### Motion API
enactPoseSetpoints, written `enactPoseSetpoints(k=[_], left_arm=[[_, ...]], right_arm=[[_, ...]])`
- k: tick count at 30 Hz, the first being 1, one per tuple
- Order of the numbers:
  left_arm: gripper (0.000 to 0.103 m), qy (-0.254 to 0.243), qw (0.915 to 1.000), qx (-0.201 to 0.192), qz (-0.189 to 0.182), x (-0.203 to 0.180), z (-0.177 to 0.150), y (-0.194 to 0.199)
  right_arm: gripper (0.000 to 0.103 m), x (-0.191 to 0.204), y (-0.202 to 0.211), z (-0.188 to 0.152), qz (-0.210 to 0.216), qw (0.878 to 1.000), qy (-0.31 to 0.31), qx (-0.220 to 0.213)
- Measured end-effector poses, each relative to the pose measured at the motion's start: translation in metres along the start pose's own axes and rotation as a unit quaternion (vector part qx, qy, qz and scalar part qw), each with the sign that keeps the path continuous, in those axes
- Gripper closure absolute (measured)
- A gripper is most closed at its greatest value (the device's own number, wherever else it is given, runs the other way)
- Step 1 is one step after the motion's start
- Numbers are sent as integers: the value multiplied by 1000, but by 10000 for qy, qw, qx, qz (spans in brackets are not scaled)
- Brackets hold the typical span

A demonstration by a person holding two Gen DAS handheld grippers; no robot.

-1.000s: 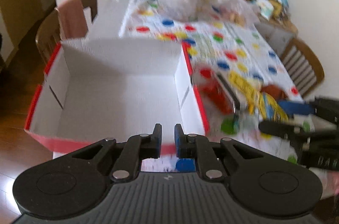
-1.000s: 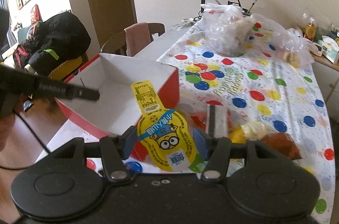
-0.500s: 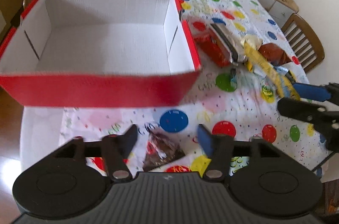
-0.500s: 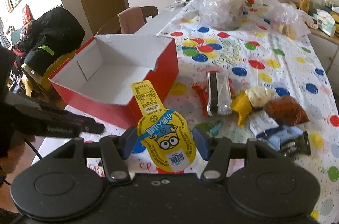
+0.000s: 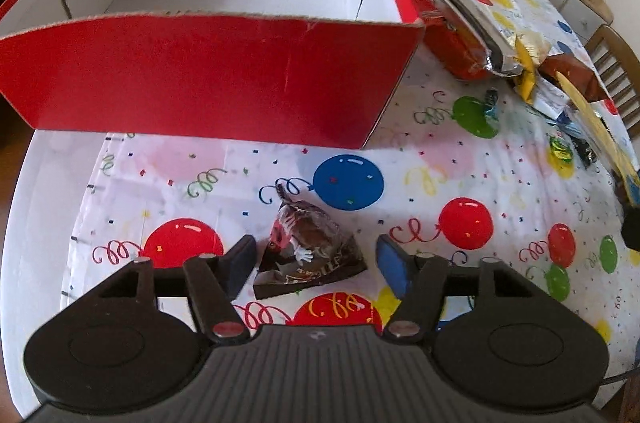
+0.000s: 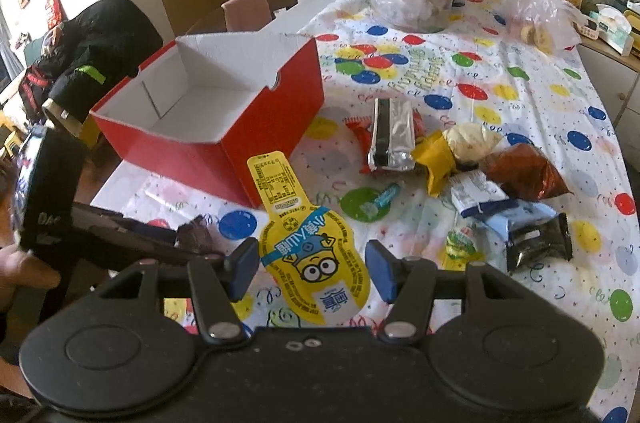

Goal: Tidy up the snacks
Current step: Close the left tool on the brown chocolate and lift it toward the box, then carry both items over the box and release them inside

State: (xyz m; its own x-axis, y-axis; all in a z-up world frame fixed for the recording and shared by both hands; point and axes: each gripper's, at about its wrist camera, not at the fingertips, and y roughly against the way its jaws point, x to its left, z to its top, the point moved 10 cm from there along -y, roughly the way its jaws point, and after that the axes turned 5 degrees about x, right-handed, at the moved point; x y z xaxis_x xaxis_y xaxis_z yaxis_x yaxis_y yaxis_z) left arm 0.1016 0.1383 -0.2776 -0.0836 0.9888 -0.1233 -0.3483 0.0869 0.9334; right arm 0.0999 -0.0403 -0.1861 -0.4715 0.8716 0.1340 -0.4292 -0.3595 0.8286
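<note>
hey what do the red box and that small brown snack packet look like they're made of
Red box: corrugated cardboard by its rough torn rim; smooth red outside, matte white inside. Brown snack packet: probably plastic or foil film, glossy and crinkled, catching highlights.

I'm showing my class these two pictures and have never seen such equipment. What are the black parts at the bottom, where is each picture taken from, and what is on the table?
No robot here: a person holds a two-finger claw in each hand, each carrying a camera looking along its fingers. In the left view, the left claw is open around a brown snack packet lying on the balloon-print tablecloth. In the right view, the right claw has a yellow cartoon pouch between its fingers; whether it grips it I cannot tell. An open red box shows nothing inside, with loose snacks piled beside it.
</note>
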Motion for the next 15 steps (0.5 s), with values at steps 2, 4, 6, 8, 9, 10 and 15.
enactPoseSetpoints(k=[2, 4, 6, 8, 9, 10, 15], left_arm=[[46, 19, 10000, -49, 22, 1, 0, 0], [52, 72, 9999, -96, 80, 0, 1, 0], [62, 119, 9998, -130, 75, 1, 3, 1], [66, 139, 9998, -154, 75, 1, 3, 1], [68, 153, 9997, -172, 81, 2, 3, 1], [69, 183, 9997, -182, 57, 2, 3, 2], [72, 386, 9991, -168, -108, 7, 3, 5]], right_arm=[[46, 1, 1, -3, 29, 10000, 40, 16], [46, 0, 1, -5, 36, 10000, 53, 35], [46, -1, 1, -7, 43, 10000, 64, 55], [46, -1, 1, -8, 45, 9999, 75, 67], [46, -1, 1, -8, 46, 9999, 83, 70], [46, -1, 1, -8, 47, 9999, 90, 73], [46, 0, 1, -9, 32, 9999, 94, 89]])
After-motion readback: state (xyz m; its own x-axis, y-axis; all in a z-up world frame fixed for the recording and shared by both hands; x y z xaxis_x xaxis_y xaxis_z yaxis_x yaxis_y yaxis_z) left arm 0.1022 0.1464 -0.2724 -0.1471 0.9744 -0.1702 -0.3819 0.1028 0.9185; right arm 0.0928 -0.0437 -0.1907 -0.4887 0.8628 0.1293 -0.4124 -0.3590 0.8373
